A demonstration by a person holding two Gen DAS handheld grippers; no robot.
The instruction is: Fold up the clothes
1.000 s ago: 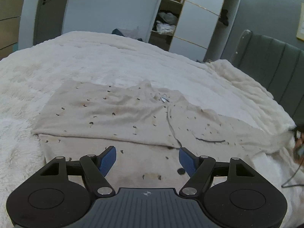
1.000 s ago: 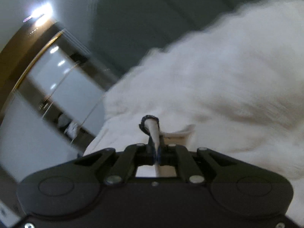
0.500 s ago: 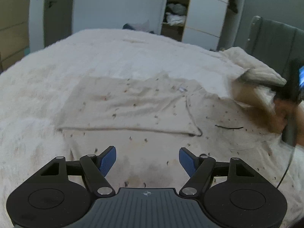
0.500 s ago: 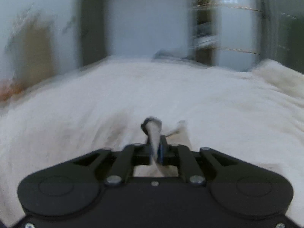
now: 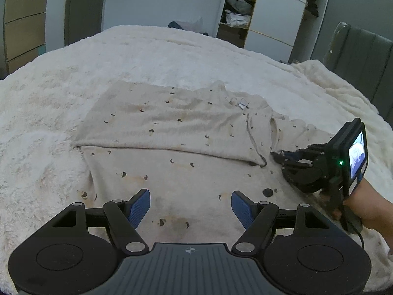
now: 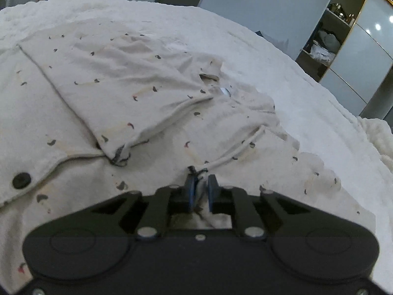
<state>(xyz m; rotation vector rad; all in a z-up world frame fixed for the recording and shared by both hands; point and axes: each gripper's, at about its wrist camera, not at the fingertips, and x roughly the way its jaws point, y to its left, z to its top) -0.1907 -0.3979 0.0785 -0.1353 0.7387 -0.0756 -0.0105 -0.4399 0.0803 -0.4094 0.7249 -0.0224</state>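
A beige shirt (image 5: 172, 123) with small dark prints lies spread on the bed, its left half folded over. My left gripper (image 5: 190, 204) hovers open above the shirt's near part, with nothing between its blue pads. My right gripper (image 5: 276, 156), held by a hand (image 5: 368, 209), rests low on the shirt's right side. In the right wrist view the shirt (image 6: 122, 86) fills the front. The right gripper (image 6: 201, 186) has a dark-stitched sleeve edge (image 6: 196, 170) lying loosely between its pads. A narrow gap shows there and the jaws are closing.
A fluffy white blanket (image 5: 172, 49) covers the whole bed. A black button (image 5: 267, 192) sits on the shirt near my left gripper. Behind the bed stand a wardrobe with open shelves (image 5: 270, 12), a grey headboard (image 5: 363, 61) at right and a door (image 5: 78, 7).
The right gripper swung in from the right with the sleeve edge and came down on the shirt. Its jaws, clamped on the cloth before, now stand slightly apart. The left gripper barely shifted.
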